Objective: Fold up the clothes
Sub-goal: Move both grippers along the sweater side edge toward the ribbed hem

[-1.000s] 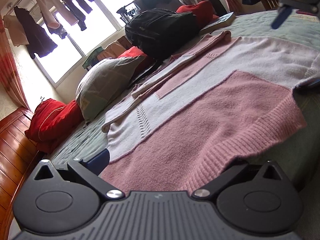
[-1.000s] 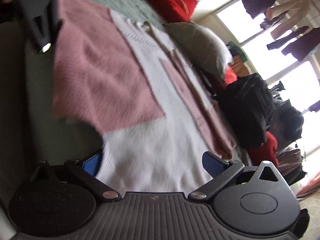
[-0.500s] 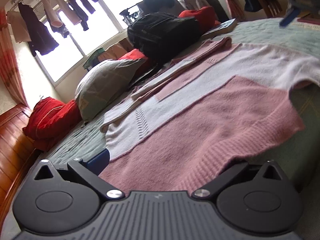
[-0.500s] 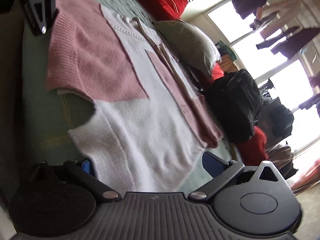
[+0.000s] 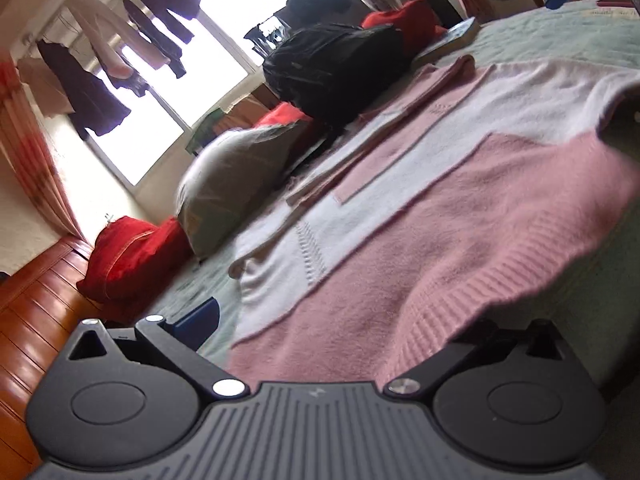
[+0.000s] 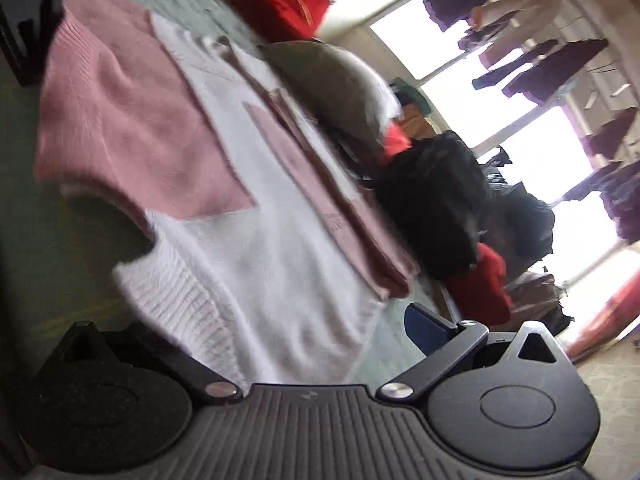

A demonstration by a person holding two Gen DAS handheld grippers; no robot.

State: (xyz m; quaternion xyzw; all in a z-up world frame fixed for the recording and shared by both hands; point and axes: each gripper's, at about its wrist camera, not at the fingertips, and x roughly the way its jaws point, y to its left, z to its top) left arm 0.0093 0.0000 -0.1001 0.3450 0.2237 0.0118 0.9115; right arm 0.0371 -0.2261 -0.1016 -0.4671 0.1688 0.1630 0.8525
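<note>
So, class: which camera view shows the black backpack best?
The left wrist view: the black backpack sits whole and fairly sharp behind the sweater. The right wrist view shows it only as a blurred dark mass.

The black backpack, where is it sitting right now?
The backpack sits on the far side of the bed, just beyond the sweater. It lies between the grey pillow and a red cushion, before the window.

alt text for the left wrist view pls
A pink and white knitted sweater lies spread flat on a pale green bedspread, its pink ribbed hem between the open left gripper fingers. Behind it sit a grey pillow and a black backpack.
</note>
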